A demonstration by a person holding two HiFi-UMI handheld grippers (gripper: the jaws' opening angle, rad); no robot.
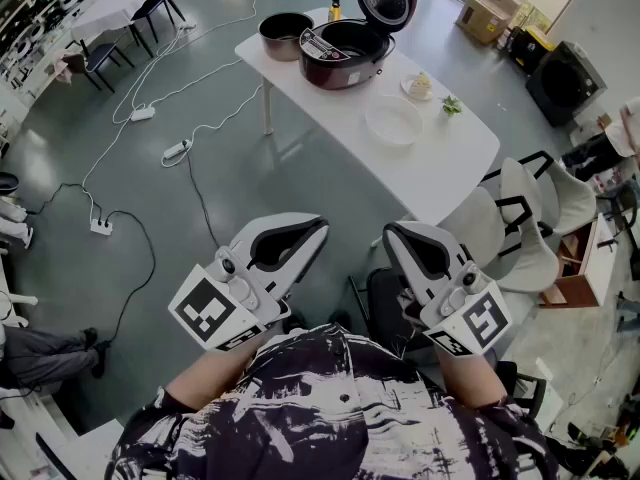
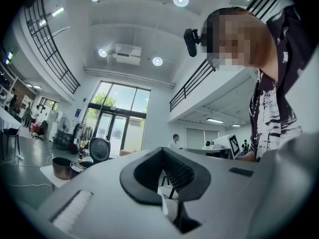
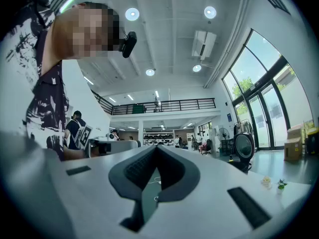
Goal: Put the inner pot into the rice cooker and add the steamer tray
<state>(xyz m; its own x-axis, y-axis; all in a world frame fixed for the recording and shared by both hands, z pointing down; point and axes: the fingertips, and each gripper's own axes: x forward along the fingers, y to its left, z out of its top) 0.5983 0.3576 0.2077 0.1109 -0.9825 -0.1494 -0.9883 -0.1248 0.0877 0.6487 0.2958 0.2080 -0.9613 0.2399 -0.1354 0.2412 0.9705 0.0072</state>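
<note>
A white table (image 1: 440, 168) stands on a grey floor (image 1: 300, 168) in a tall, glazed hall. Cables (image 1: 230, 116) and a power strip (image 1: 176, 150) trail across the floor, and white chairs (image 1: 530, 218) stand at the table's near end. On the table the rice cooker (image 1: 345, 48) sits with its lid raised. The inner pot (image 1: 285, 34) stands just beside it toward the far corner, outside the cooker. The steamer tray (image 1: 393, 121) lies on the tabletop nearer the person, apart from the cooker and near a small plate (image 1: 418, 87) of food.

The tray shows plainly only in the head view. The left gripper view catches just the pot and cooker low at its left edge, and the right gripper view has the raised lid and the plate at its right. Both gripper views look up to ceiling lights and a mezzanine railing.

The left gripper (image 1: 318, 230) and right gripper (image 1: 392, 233) are held close to the person's patterned shirt (image 1: 330, 408), well apart from the table — each has its jaws closed together, gripping nothing.
</note>
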